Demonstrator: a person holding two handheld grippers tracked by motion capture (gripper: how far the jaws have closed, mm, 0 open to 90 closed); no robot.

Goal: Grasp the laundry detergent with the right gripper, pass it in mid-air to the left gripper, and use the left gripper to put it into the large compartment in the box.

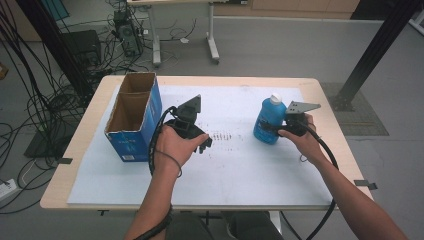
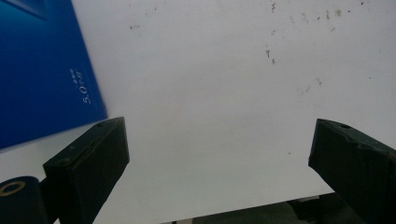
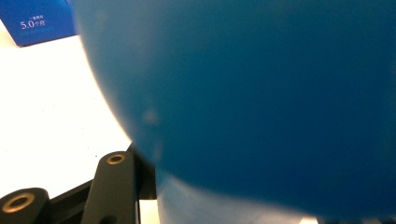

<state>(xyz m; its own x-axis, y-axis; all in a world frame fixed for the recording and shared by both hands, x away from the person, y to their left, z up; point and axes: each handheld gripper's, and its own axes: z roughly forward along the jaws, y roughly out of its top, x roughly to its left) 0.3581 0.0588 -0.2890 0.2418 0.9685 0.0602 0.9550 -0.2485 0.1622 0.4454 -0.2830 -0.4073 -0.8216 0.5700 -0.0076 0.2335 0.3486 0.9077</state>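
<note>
Blue plastic bottle (image 1: 269,122) with a white cap stands upright on the right half of the white surface (image 1: 240,170), clamped at mid-body by the right tool (image 1: 281,128) — its jaws closed against the bottle's side. Left tool (image 1: 202,145) rests low over the surface with its jaws spread wide, nothing between them — just beside the open blue cardboard box (image 1: 134,117) at the left.

Blue bottle (image 3: 261,93) pressed close vs lens, blurred; blue box (image 3: 39,21) top-left on white tabletop (image 3: 51,116).
</note>
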